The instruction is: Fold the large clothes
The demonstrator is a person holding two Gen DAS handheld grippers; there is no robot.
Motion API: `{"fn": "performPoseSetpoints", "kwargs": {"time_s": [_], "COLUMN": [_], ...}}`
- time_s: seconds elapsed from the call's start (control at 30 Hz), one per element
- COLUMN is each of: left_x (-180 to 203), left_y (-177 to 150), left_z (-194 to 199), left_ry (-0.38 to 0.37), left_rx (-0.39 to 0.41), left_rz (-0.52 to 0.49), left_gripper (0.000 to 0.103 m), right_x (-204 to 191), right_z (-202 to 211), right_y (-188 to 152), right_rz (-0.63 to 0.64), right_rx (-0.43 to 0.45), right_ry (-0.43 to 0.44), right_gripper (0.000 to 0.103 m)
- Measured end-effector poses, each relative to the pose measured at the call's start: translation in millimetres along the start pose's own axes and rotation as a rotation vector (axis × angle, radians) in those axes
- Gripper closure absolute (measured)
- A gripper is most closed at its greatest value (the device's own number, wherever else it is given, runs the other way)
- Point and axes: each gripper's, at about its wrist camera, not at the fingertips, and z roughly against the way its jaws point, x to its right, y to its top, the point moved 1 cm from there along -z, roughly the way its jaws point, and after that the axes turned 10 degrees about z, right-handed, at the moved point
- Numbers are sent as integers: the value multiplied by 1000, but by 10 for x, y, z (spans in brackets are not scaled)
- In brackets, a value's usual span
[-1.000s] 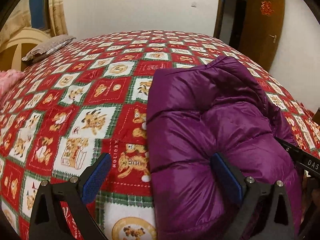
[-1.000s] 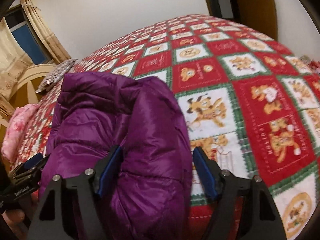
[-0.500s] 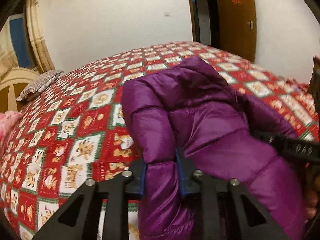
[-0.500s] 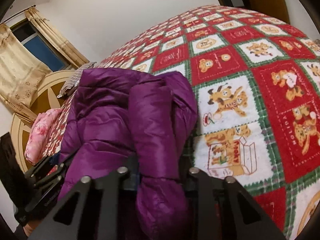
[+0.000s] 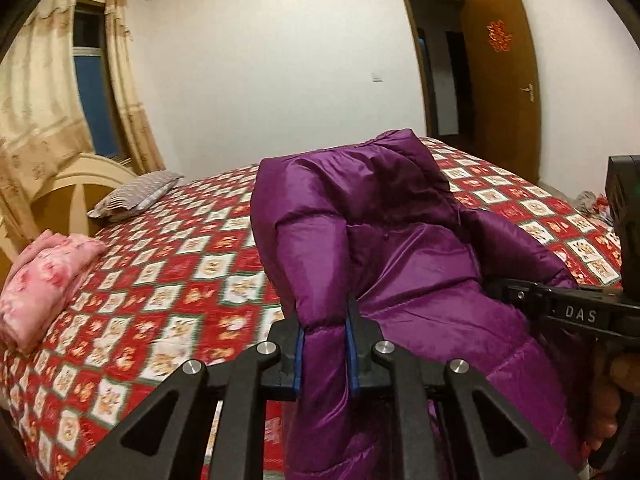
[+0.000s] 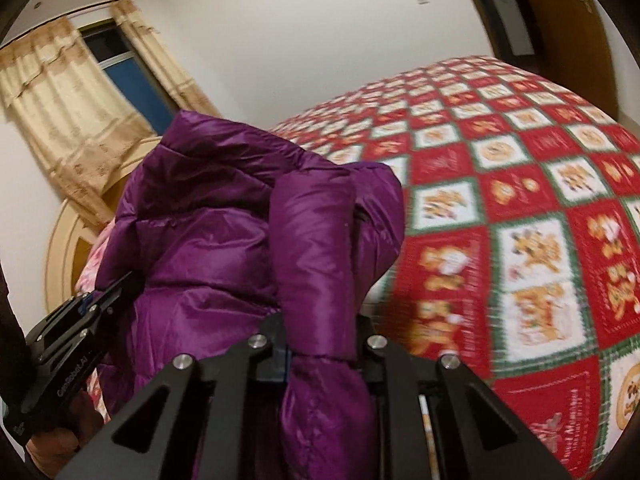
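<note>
From the left wrist view, I see the biggest change since 1 second ago: my left gripper [image 5: 325, 354], which then stood wide open over the purple down jacket [image 5: 400, 248], now has its jaws closed narrow on a puffy fold at the jacket's left edge, the blue pads [image 5: 351, 354] pressed against the fabric on both sides. The jacket has come up off the red patterned bedspread [image 5: 168, 280]; it rises in front of the camera, and the wall and door now fill the far background where 1 second ago I looked down at the bed. I judge the pick-up is done and the jacket is ready to be carried or shaken out for the next fold. A pink folded cloth [image 5: 44, 272] lies at the near left and a striped pillow [image 5: 136, 196] at the far left, both well apart from the jacket.

From the right wrist view, my right gripper [image 6: 324, 354] has made the same change: open 1 second ago, now pinched narrow on a thick roll at the jacket's right edge. The jacket bulges to the left of the grip, lifted above the bedspread, with the left gripper visible at the lower left holding the other side. The bedspread is blurred, so I take it the rig is moving.
</note>
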Motion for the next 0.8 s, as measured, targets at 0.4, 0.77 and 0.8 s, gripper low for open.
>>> {"fn": "performPoseSetpoints", "kwargs": {"time_s": [0.4,0.77,0.8], "left_x": [-737,-1181,-1217], "left_y": [-78,-158,-181], "left_z": [124,-15,-43], "left_ry": [94,142,146], "left_rx": [-8,-44,-51], "left_rz": [98,150,154], "left_gripper": [89,89,89], "right_x": [-663,-1017,-1034], "right_z": [-369,-715,-743], "right_y": [172,163,161], "right_rz": [115,158,159], "right_rx": [-46,-121,-128], "right_ry": [89,135,136], "right_gripper": [84,84,84]}}
